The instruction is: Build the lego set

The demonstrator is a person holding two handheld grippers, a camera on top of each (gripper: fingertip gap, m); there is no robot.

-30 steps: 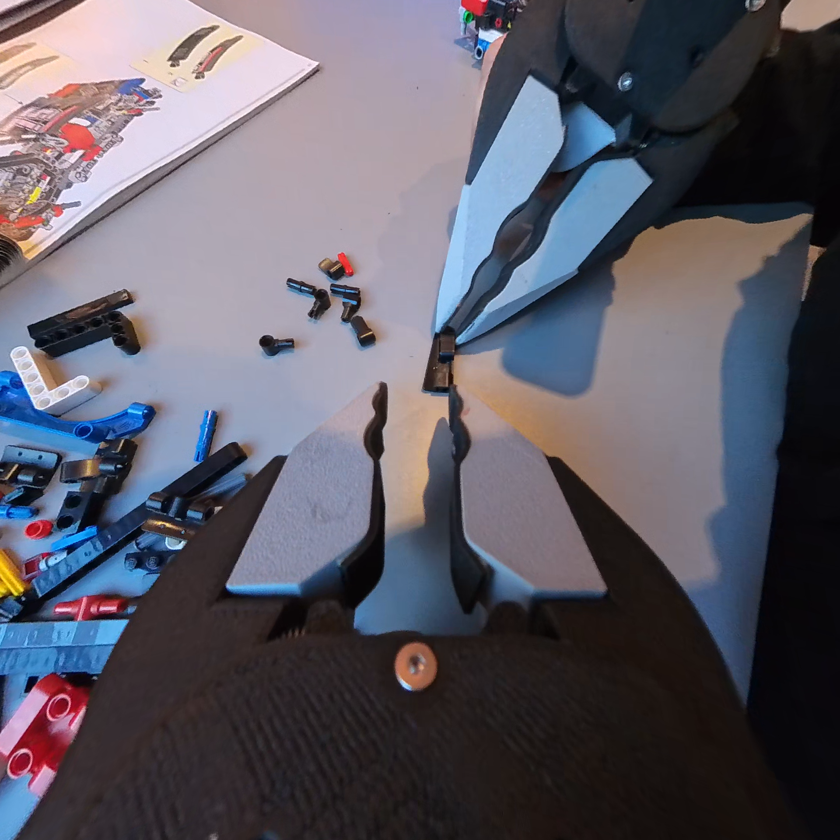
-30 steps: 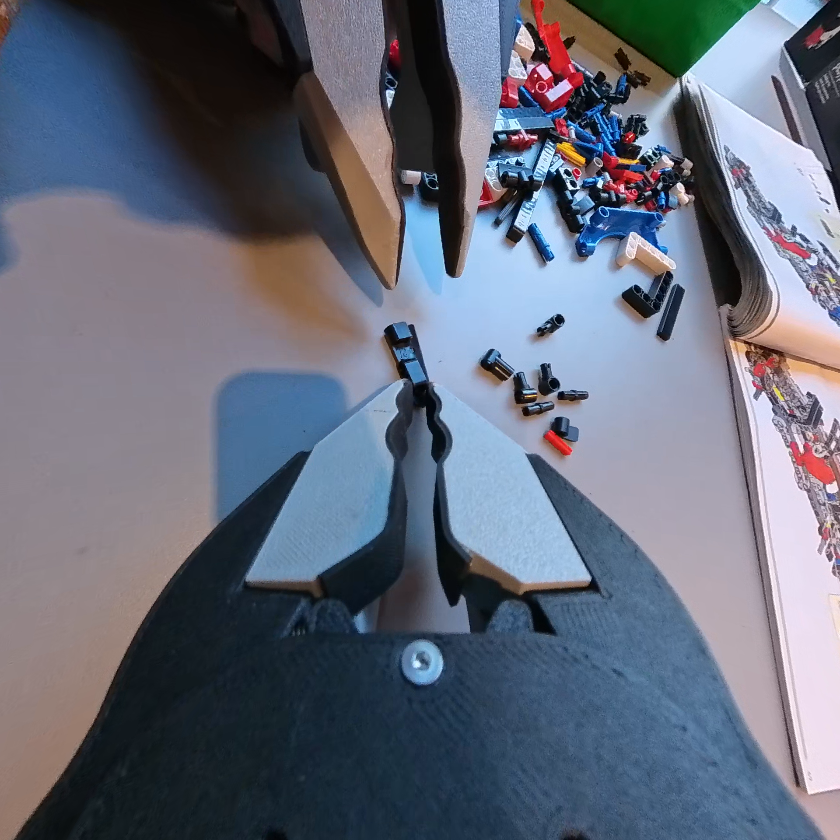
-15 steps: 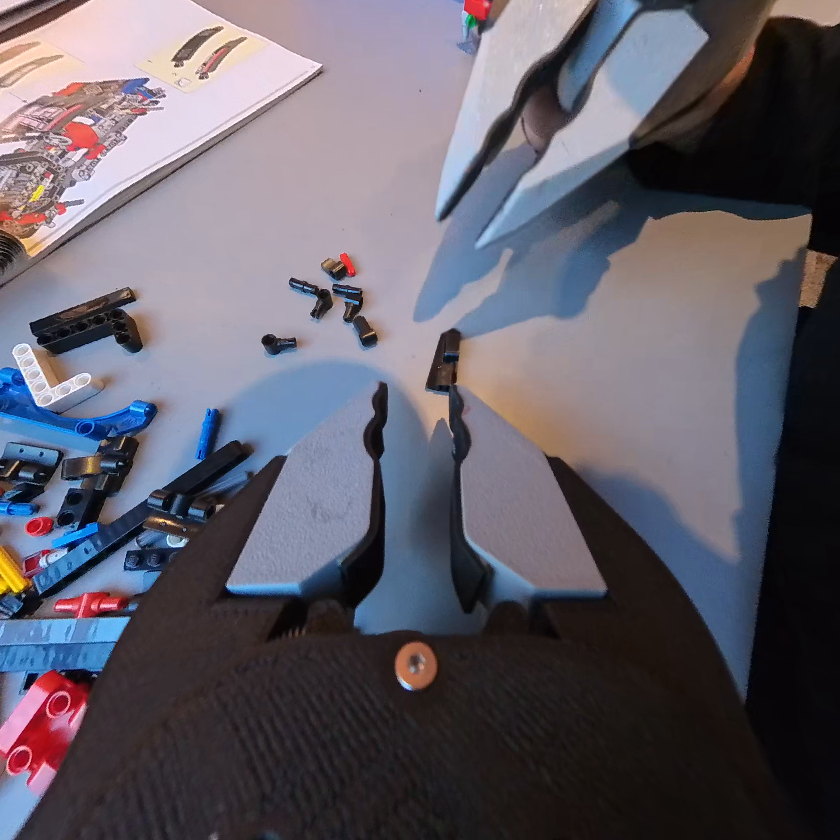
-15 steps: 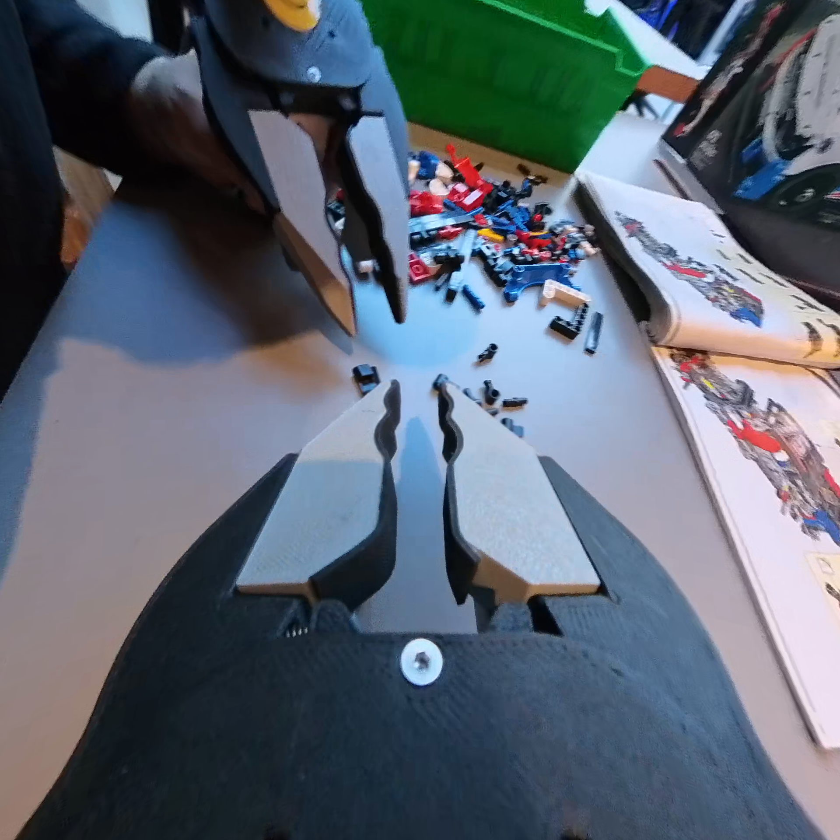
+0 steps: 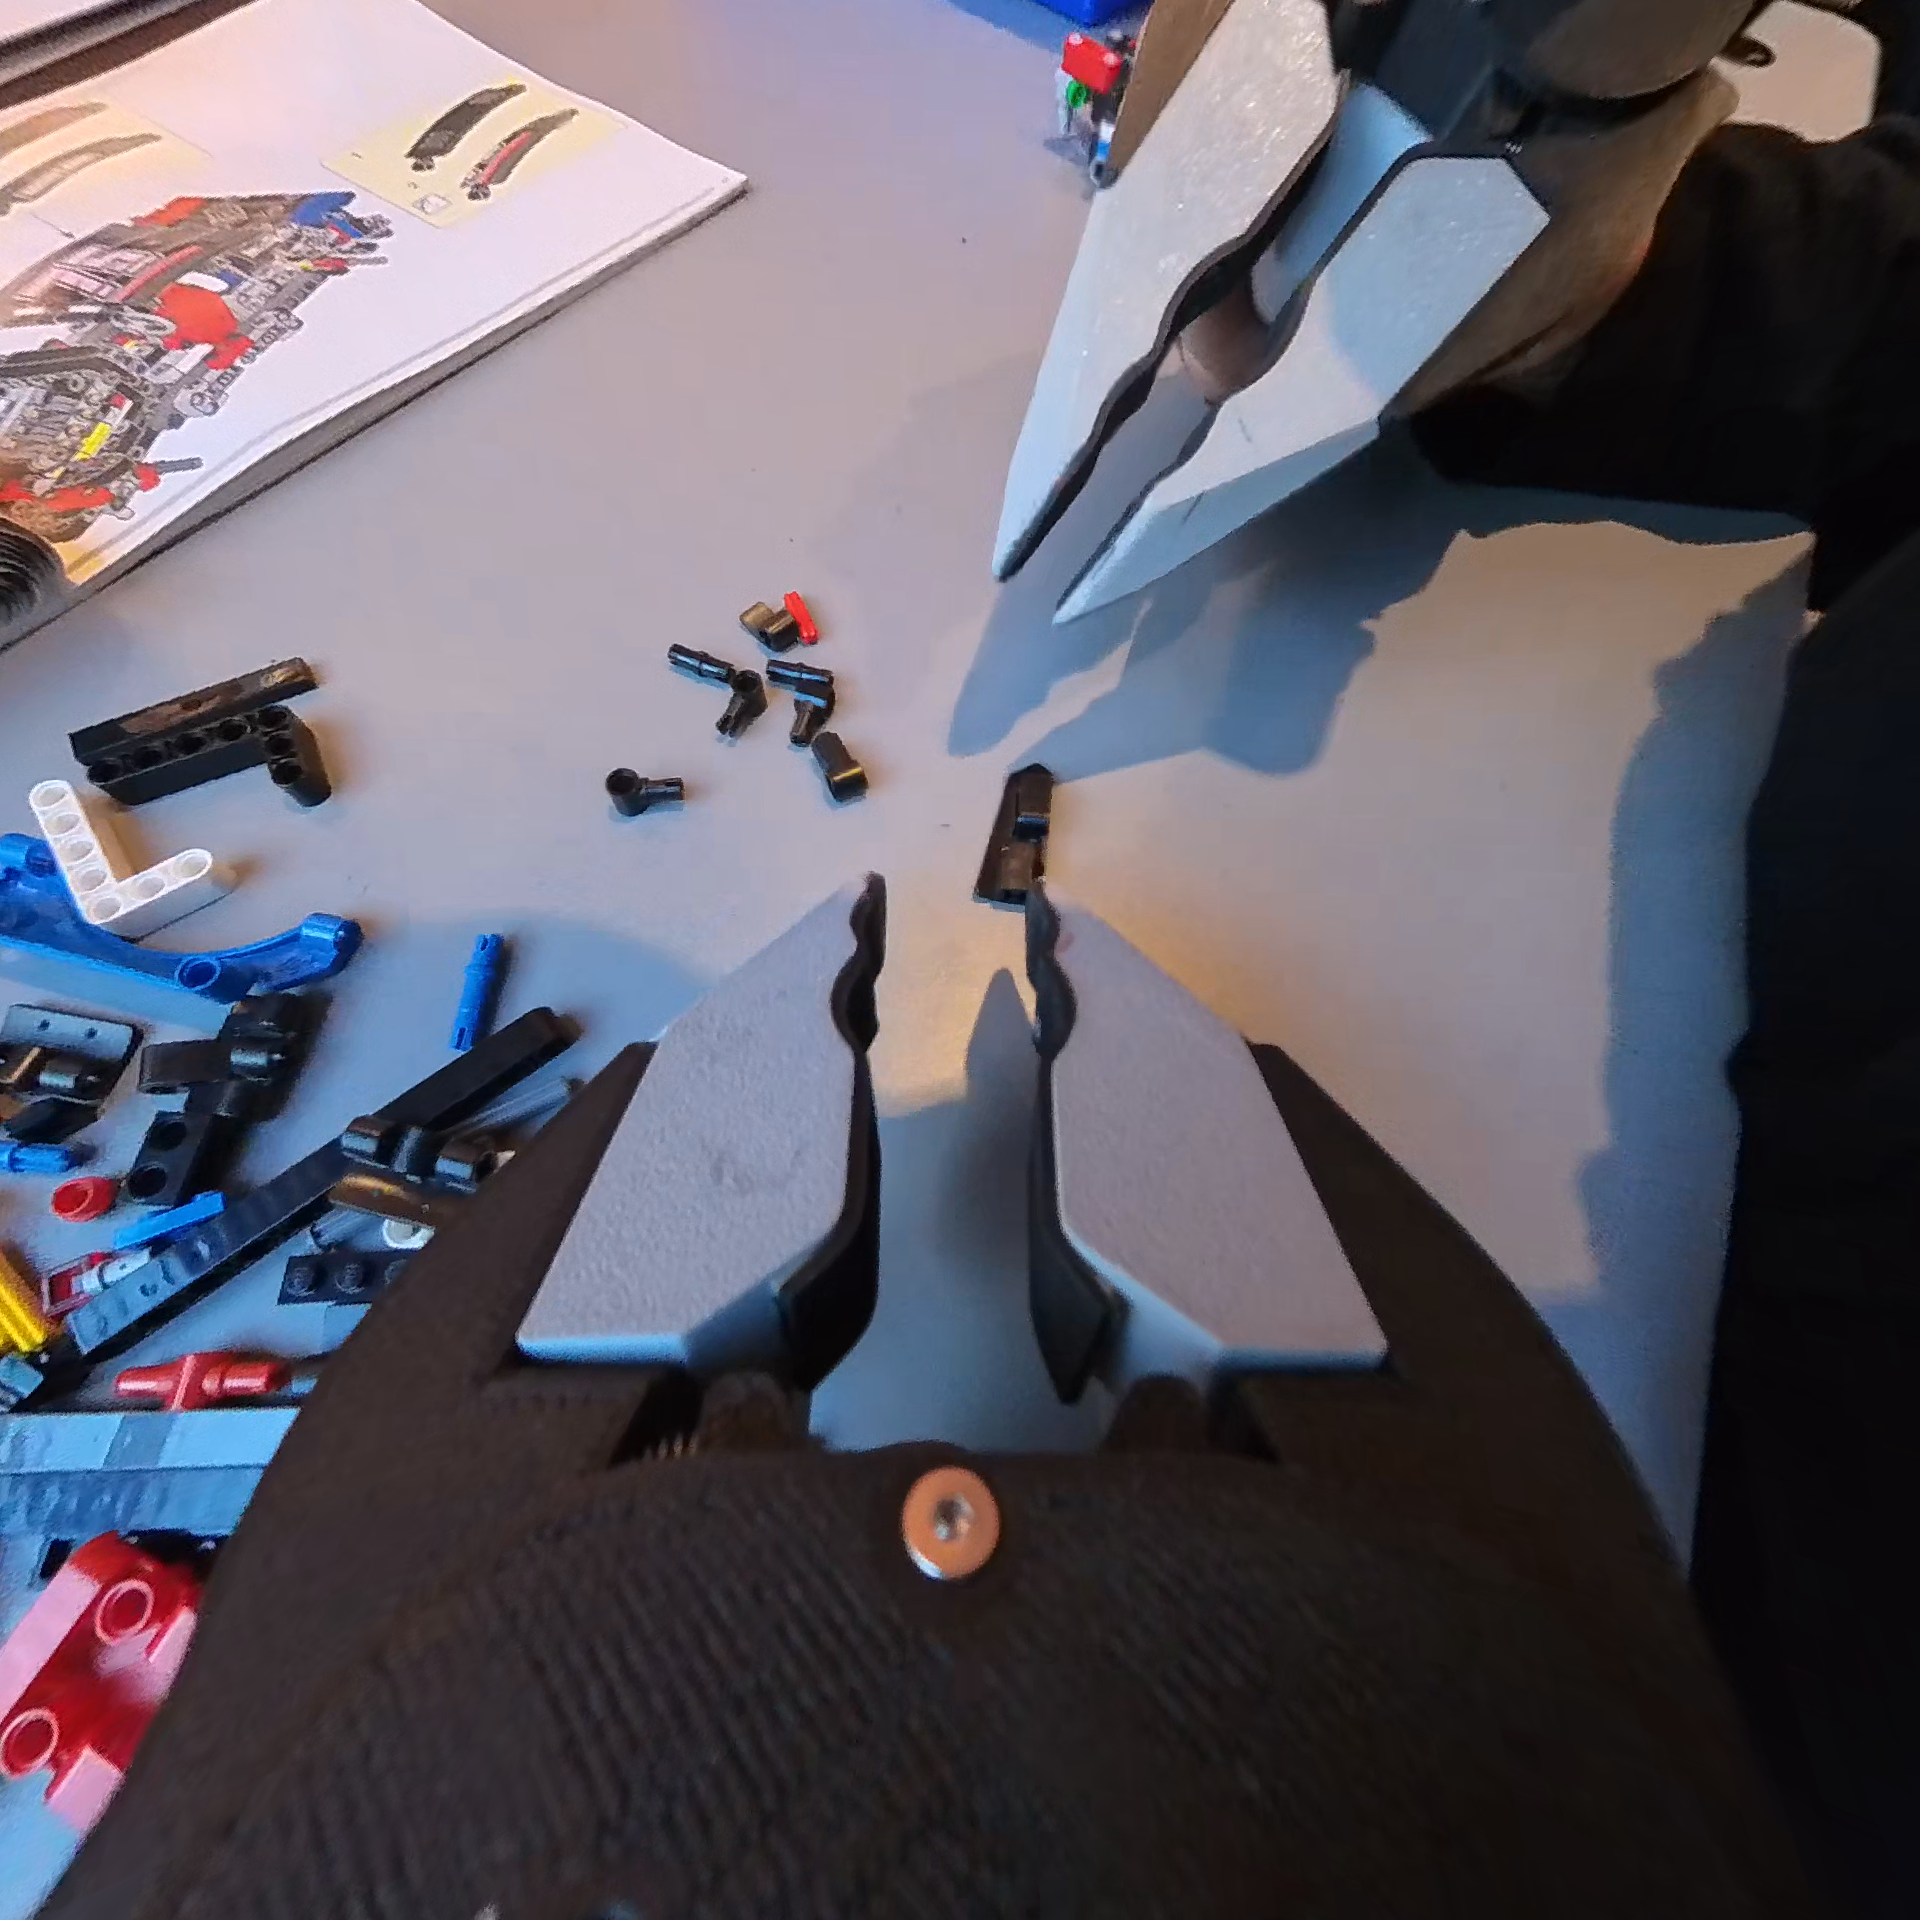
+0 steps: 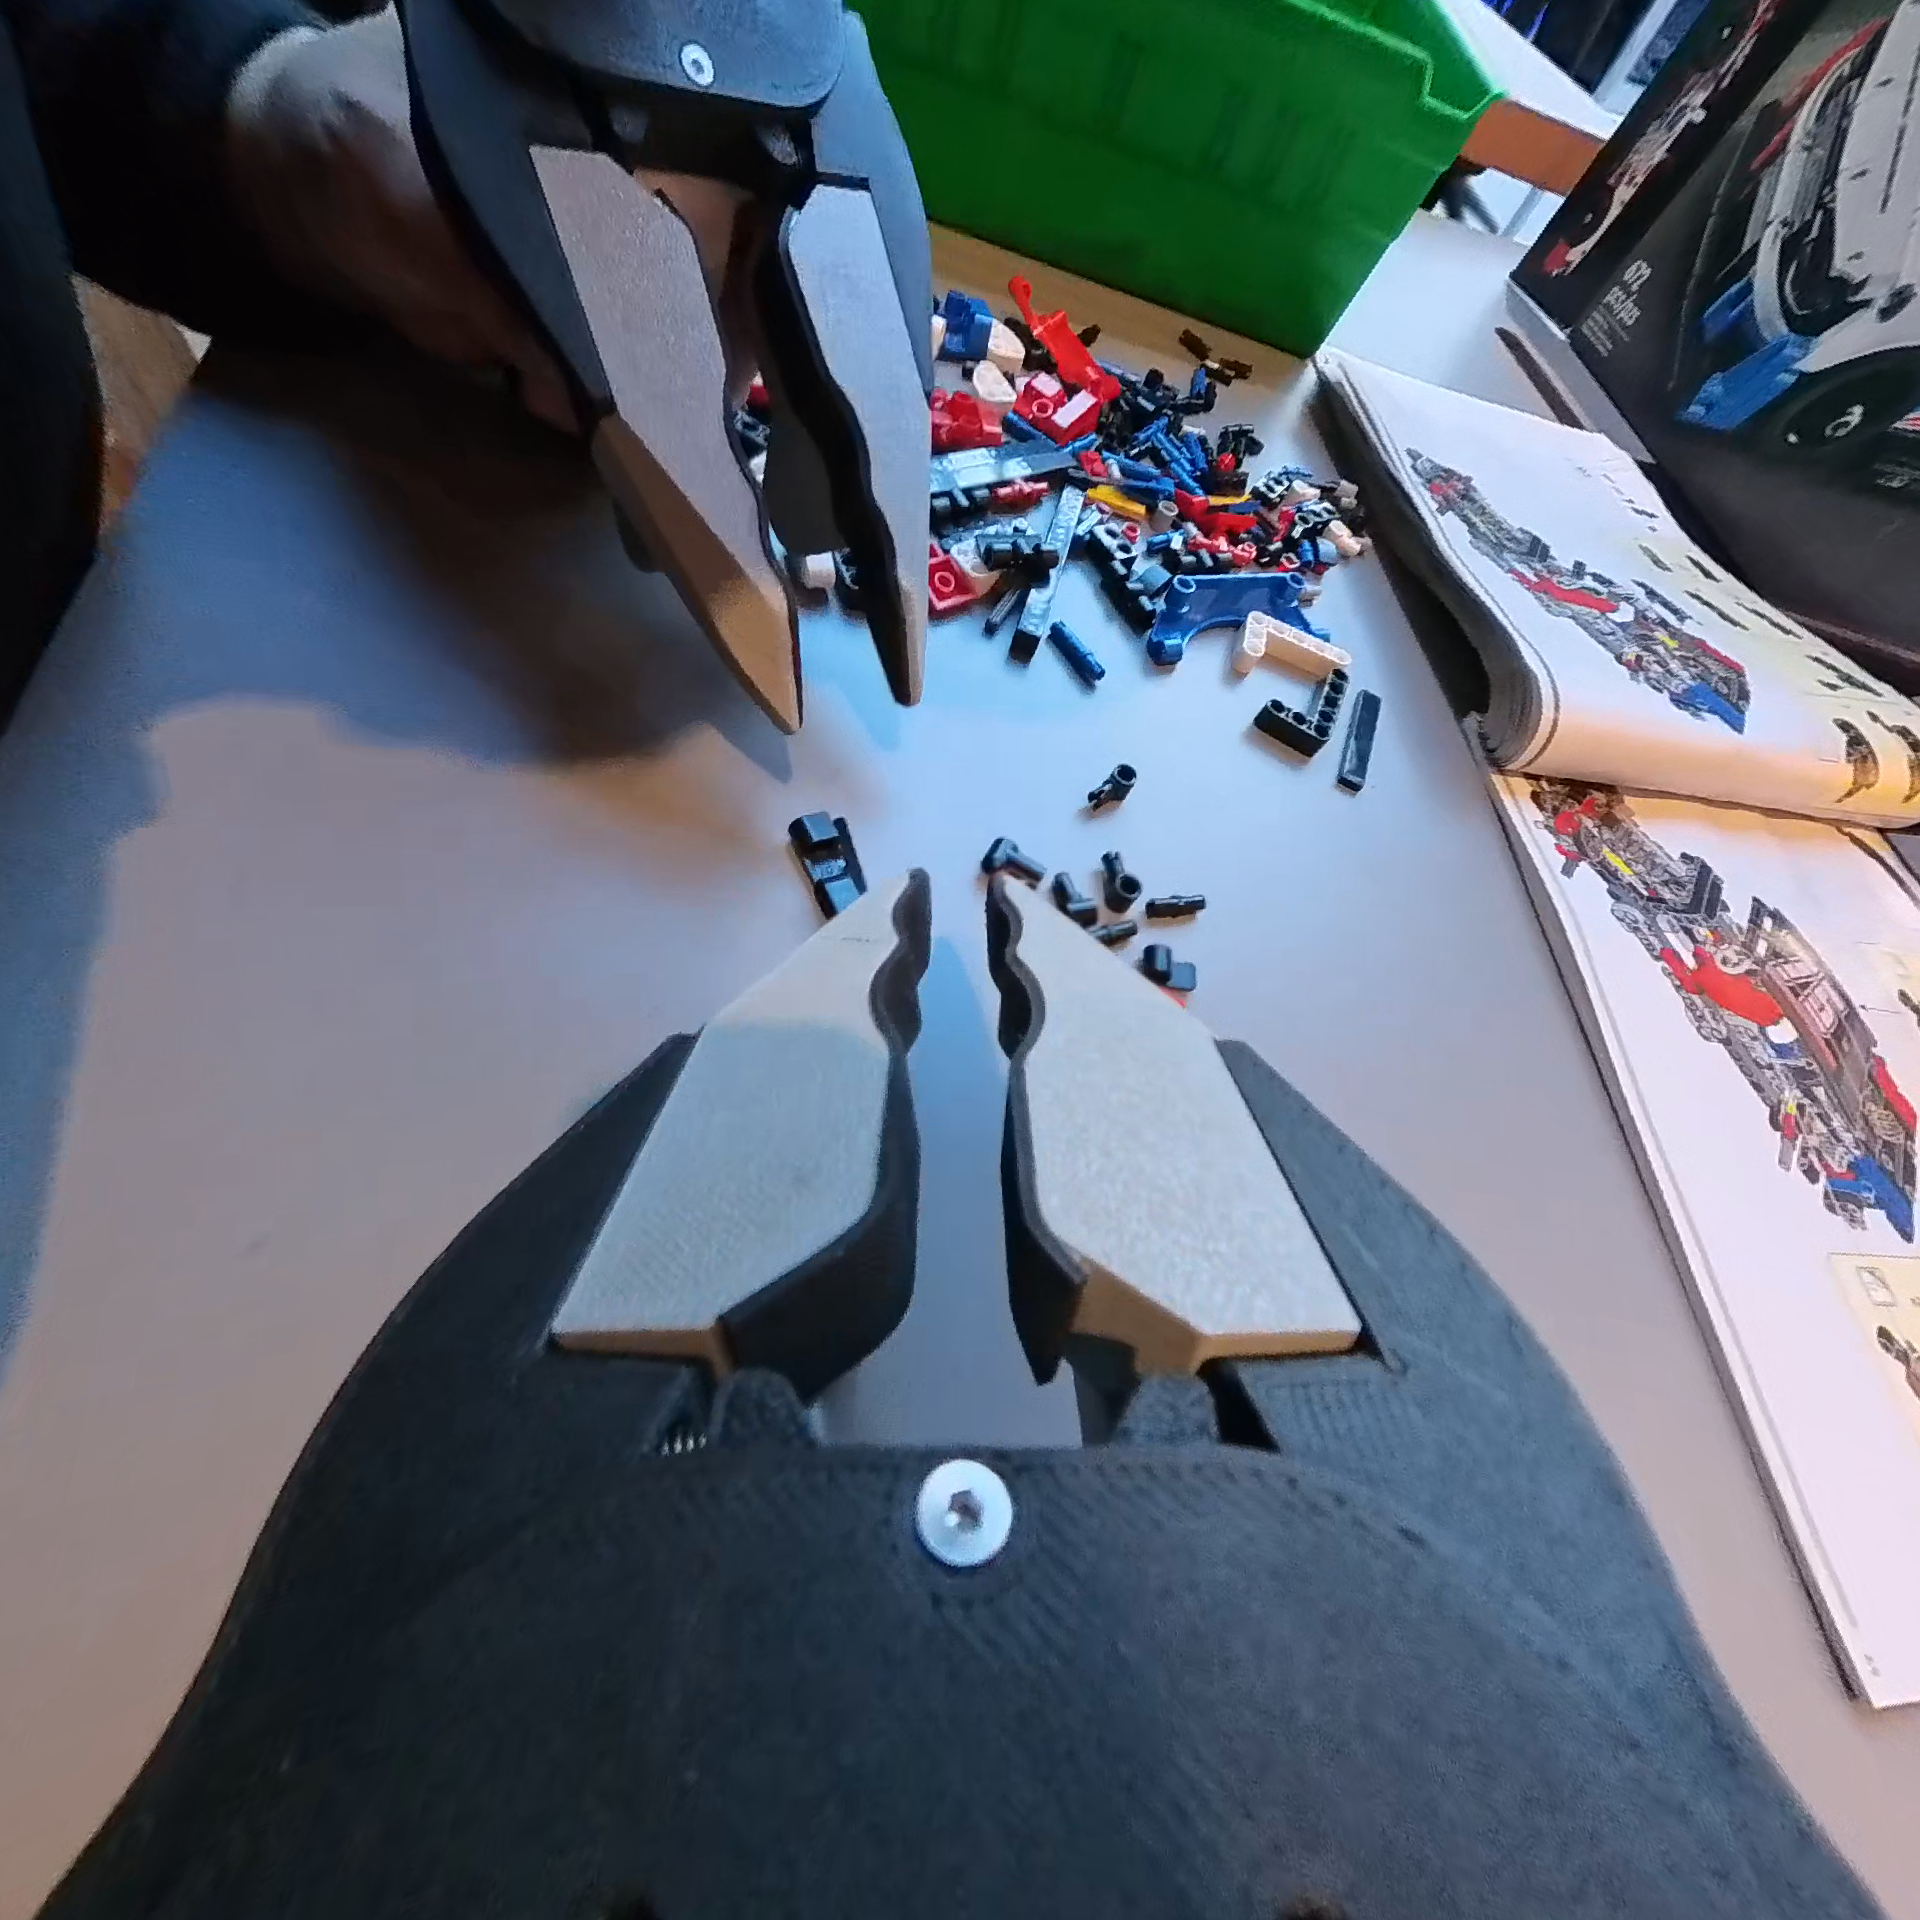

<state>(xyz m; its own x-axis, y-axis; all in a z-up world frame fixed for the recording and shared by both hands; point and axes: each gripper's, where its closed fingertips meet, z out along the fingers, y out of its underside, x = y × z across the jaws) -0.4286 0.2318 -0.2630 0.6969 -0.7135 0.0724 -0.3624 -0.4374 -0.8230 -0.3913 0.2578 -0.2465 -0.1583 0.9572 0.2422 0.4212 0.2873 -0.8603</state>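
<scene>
**Both claws empty over the bench, small black piece lying free between them**

My left claw point(image 5: 954, 902) sits low over the grey bench point(image 5: 1351, 935), its two fingers apart with bare bench showing between them. Just past its right fingertip, at about 1 o'clock from the tips, lies the small black piece point(image 5: 1016, 836), flat on the bench and gripped by nothing; I cannot tell whether the fingertip touches its near end.

In the left wrist view my right claw point(image 5: 1029, 594) hangs at 1 o'clock, raised off the bench and clear of the piece, fingers slightly apart and empty. The right wrist view agrees: its tips point(image 6: 954, 896) are parted, and the black piece point(image 6: 826, 860) lies at 11 o'clock just beside the left fingertip.

In the left wrist view, a loose cluster of little black connectors point(image 5: 764, 701), with one red bit point(image 5: 800, 613) among them, lies at 11 o'clock from my left claw. The main heap of mixed parts point(image 6: 1122, 488) lies farther off, at 12 o'clock in the right wrist view, in front of a green bin point(image 6: 1164, 135). The open instruction booklet point(image 6: 1621, 644) lies at 2 o'clock there, with the set's box point(image 6: 1766, 239) behind it.
</scene>
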